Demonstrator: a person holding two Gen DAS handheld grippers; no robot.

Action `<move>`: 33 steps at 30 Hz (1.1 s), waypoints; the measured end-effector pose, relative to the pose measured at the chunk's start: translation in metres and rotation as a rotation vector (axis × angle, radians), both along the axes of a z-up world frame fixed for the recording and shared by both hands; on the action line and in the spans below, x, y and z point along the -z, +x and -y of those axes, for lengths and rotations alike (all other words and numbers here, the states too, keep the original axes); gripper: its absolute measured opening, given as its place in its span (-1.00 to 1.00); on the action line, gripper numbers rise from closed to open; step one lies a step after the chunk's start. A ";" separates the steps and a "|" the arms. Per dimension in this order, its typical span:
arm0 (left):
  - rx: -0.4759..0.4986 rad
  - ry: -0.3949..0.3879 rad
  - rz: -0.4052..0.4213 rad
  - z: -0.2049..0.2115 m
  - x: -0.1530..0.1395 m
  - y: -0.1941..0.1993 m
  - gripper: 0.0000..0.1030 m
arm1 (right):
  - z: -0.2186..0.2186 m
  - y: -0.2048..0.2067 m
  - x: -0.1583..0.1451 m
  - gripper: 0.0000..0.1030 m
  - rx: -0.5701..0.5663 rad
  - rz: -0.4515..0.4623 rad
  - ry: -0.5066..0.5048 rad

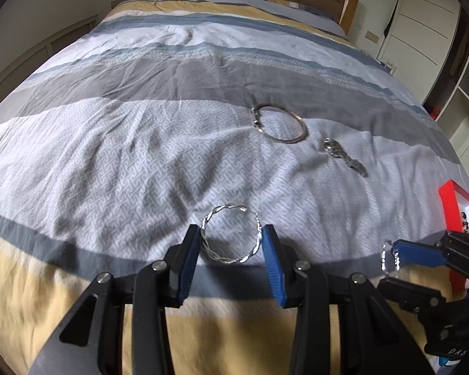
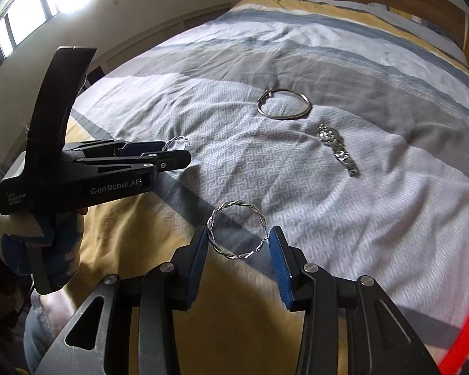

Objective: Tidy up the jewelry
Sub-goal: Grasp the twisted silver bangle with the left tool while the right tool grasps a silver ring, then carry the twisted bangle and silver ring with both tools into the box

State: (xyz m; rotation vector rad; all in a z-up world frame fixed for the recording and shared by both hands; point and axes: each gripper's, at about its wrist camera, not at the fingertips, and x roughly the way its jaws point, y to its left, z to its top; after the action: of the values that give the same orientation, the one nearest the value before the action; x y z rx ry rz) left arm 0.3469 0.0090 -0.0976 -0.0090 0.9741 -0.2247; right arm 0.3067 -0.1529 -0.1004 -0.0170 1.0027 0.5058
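Both grippers, left gripper point(image 1: 231, 243) and right gripper point(image 2: 239, 243), each clench a twisted silver bangle point(image 1: 231, 237), presumably bound for the red box point(image 1: 456, 209) at three o'clock.

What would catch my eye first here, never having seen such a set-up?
Up close, the left hand-held gripper pinches a twisted silver bangle over the near edge of the striped bed cover, and the right hand-held gripper pinches a second twisted bangle. Farther up the cover lie a plain bangle and, to its right, a metal watch. A red box sits at the right edge.
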 end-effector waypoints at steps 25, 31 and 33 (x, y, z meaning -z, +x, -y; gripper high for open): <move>0.271 -0.024 0.163 0.166 -0.119 -0.128 -0.27 | 0.170 -0.153 -0.116 -0.22 0.310 0.210 -0.031; 0.377 -0.028 0.140 0.234 -0.110 -0.138 -0.27 | 0.233 -0.171 -0.111 -0.22 0.406 0.204 -0.066; 0.415 -0.029 0.126 0.262 -0.102 -0.136 -0.27 | 0.252 -0.173 -0.102 -0.22 0.430 0.189 -0.082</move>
State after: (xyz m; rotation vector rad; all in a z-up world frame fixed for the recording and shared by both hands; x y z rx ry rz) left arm 0.2107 -0.2534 0.0048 0.1805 0.8392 -0.6135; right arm 0.1340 -0.4053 0.0013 0.0753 0.8105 0.0676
